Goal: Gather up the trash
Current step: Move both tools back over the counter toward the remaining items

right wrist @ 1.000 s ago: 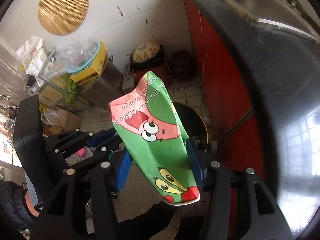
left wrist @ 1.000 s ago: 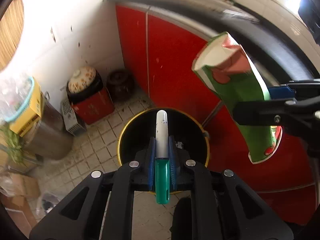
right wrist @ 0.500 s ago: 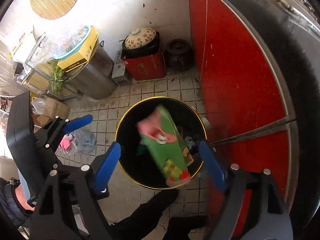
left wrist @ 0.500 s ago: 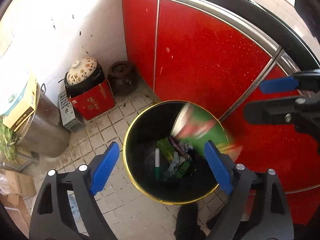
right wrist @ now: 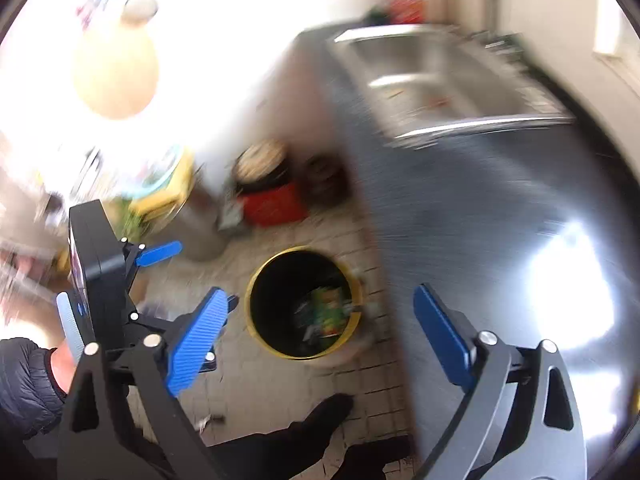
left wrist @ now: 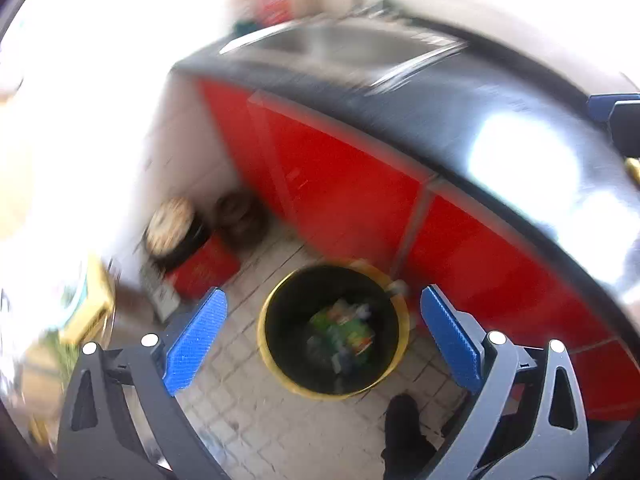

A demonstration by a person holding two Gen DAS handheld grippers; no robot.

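Green carton (left wrist: pixel 344 326) lying tilted in bin (left wrist: pixel 276 376), orientation blurred

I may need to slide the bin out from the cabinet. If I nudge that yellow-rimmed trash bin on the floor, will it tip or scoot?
The trash bin looks wide and squat, so it probably scoots rather than tips. It holds only some trash at the bottom, so it is likely light. The tiled floor has grout lines that may make it catch slightly.

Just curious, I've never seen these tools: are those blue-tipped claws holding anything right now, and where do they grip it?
Nothing is held. The left gripper and right gripper are both opening, with nothing between them.
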